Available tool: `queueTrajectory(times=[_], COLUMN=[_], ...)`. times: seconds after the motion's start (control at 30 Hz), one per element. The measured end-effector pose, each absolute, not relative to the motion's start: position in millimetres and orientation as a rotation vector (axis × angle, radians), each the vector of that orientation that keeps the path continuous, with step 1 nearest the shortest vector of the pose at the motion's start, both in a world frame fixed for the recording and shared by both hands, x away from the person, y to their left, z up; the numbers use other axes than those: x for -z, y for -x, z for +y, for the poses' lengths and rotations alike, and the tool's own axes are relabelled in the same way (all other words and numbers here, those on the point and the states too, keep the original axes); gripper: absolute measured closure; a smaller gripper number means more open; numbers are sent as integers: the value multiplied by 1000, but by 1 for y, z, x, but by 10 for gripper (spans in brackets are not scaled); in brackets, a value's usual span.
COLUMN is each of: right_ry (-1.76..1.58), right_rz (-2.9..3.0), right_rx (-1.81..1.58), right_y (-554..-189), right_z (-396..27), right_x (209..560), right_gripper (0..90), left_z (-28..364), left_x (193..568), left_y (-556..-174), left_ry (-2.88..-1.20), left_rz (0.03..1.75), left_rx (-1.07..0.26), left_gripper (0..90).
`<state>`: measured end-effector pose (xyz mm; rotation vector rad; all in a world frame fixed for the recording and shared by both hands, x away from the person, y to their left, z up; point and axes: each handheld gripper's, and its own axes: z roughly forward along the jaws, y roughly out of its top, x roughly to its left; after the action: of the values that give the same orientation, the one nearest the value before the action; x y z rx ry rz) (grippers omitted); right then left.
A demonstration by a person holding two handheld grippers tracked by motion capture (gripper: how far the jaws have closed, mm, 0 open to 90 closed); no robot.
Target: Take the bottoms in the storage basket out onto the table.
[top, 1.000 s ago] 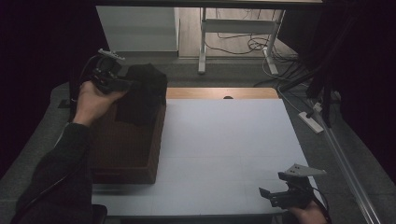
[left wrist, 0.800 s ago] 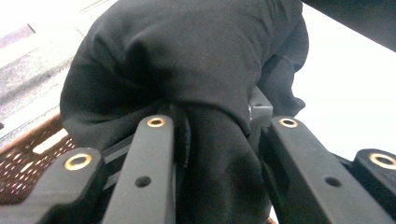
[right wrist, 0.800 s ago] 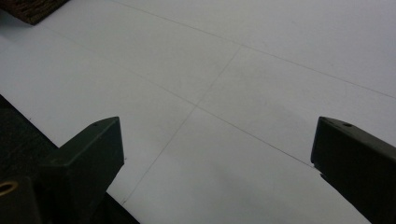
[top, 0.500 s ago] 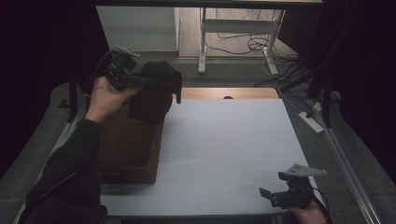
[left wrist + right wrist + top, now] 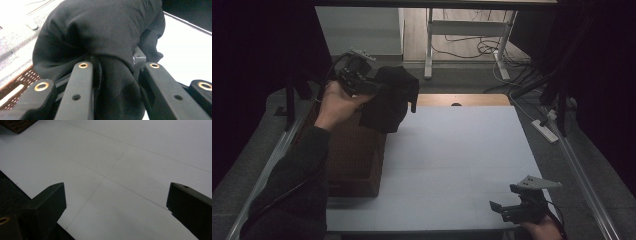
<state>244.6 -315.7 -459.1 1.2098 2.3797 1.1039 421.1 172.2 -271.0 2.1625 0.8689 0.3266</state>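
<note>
A black cloth [image 5: 389, 97] hangs in the air above the far end of a brown woven basket [image 5: 354, 155] at the table's left. My left gripper [image 5: 374, 87] is shut on the cloth, which drapes down over the basket's far right corner. In the left gripper view the black cloth [image 5: 105, 37] bunches between and over the two jaws, with the basket [image 5: 17, 83] below at the left. My right gripper [image 5: 504, 209] rests low at the near right edge of the white table [image 5: 462, 150], open, with nothing between its jaws; its own view looks across the bare table [image 5: 125, 165].
Beyond the table's far edge are a white metal frame [image 5: 462, 30] and cables on the floor. A power strip [image 5: 544, 130] lies off the table's right side. A corner of the basket [image 5: 17, 125] shows at the top left of the right gripper view.
My left gripper has carried the black cloth up and to the right, from over the basket toward the table's far left part. The right gripper has kept still.
</note>
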Motion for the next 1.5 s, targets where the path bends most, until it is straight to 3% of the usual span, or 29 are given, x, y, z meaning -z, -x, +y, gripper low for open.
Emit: queueTrajectory(times=[1.5], right_ry=[-1217], right_rz=[2370], right_rx=[-1116], right_y=[-244], right_z=[-317], right_x=[459], right_gripper=[26], left_z=[77], left_x=[290], left_y=[-422], left_ry=[-2218], left_rz=[672], left_rx=[-234], left_gripper=[713])
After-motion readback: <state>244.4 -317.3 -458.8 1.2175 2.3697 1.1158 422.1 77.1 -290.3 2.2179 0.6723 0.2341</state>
